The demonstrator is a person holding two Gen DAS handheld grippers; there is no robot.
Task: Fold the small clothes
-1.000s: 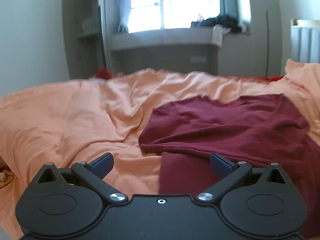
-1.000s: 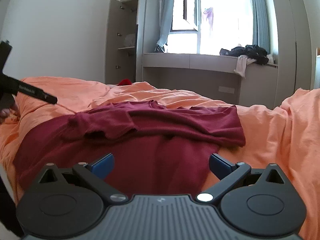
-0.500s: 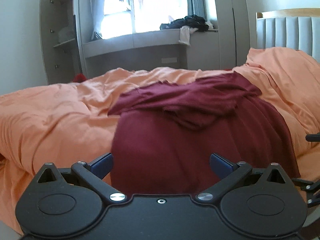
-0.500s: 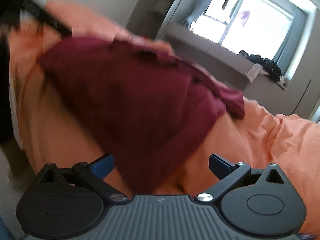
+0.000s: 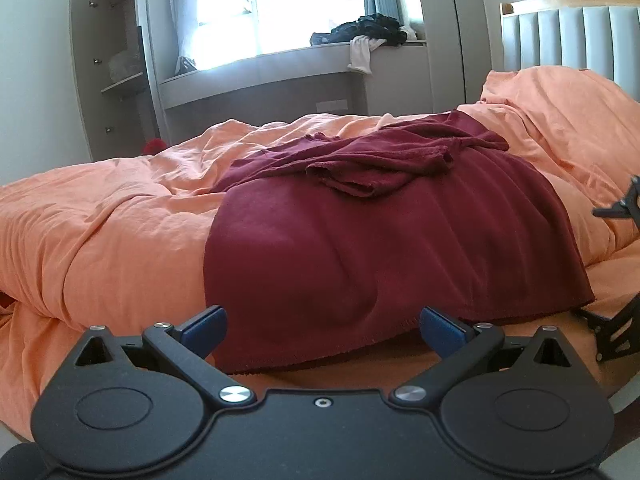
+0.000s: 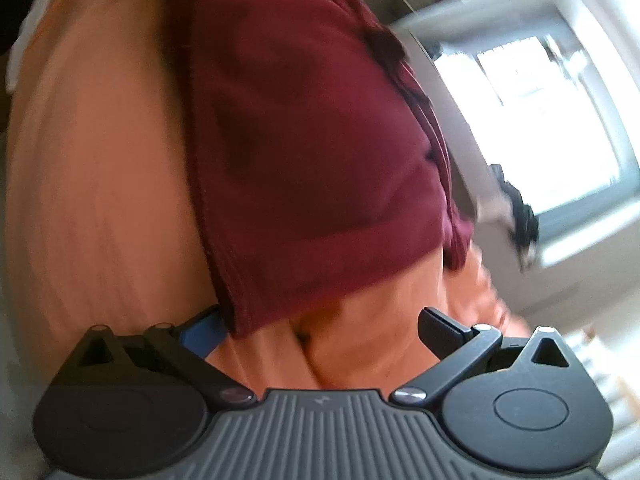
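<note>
A dark red shirt point(image 5: 384, 232) lies spread over the orange duvet point(image 5: 104, 224), its sleeves bunched across the far end and its hem hanging over the near bed edge. My left gripper point(image 5: 323, 328) is open, level with that hem at its left part, nothing between the fingers. In the right wrist view the picture is tilted and blurred; the shirt point(image 6: 312, 128) fills the middle and its lower corner reaches down between the open fingers of my right gripper point(image 6: 323, 328). Part of the right gripper point(image 5: 616, 204) shows at the right edge of the left wrist view.
A padded headboard point(image 5: 572, 40) stands at the right. Behind the bed a window ledge point(image 5: 280, 64) carries a pile of dark clothes point(image 5: 368, 28), with an open cupboard point(image 5: 112, 72) at the left. A small red object point(image 5: 154, 146) lies past the bed's far side.
The left gripper has swung right and dropped to the shirt's near hem. The right gripper has rolled sideways and moved down close to the shirt's lower right corner. Both stay open.
</note>
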